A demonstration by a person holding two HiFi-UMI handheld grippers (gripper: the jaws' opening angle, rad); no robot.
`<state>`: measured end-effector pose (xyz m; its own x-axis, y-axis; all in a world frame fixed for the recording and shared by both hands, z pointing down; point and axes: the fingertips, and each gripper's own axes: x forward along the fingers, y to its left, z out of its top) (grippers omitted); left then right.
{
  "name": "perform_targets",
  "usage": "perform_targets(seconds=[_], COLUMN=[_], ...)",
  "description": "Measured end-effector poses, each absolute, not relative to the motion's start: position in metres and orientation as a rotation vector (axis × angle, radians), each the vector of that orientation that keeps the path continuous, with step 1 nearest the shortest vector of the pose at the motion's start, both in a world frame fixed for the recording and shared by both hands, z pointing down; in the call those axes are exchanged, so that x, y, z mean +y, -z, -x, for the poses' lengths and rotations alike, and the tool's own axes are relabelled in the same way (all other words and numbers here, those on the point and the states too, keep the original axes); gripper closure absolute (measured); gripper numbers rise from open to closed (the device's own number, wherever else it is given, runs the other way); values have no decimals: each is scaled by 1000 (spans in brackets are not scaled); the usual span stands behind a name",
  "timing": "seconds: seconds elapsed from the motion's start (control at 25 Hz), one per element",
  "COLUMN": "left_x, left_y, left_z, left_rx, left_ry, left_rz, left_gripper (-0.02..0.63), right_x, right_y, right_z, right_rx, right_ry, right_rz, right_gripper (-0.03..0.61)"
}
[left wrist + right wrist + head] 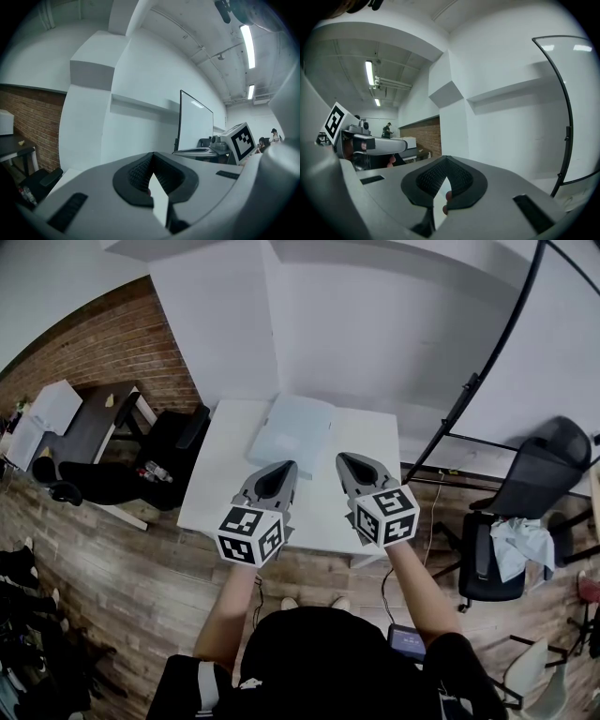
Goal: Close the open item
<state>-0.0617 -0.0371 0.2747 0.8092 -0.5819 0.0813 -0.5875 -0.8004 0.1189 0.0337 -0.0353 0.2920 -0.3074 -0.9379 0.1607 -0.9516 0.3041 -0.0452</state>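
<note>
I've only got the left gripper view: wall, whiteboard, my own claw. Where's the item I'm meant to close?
Observer: The head view shows a pale blue item lying flat on the far side of the white table.
Operator: Is my other claw free?
Observer: The right gripper view shows the right claw with its tips together and nothing between them.
Operator: How near am I?
Observer: From above, the left claw has its tip at the item's near edge. Its height I cannot tell.

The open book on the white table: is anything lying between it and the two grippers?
No. In the head view, only bare white table shows between the open book and the left gripper and right gripper.
</note>
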Motion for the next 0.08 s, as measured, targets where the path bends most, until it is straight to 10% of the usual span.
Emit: perform_targets(seconds=[0.08], left_x=[-39], left_y=[-275], left_z=[62], left_rx=[-928], left_ry=[-59], left_rz=[-2853], left_gripper=[601], right_x=[-37], right_y=[-293], right_z=[-33], right_rx=[-2453], right_ry=[-203], right_rz=[-1783], right_gripper=[543])
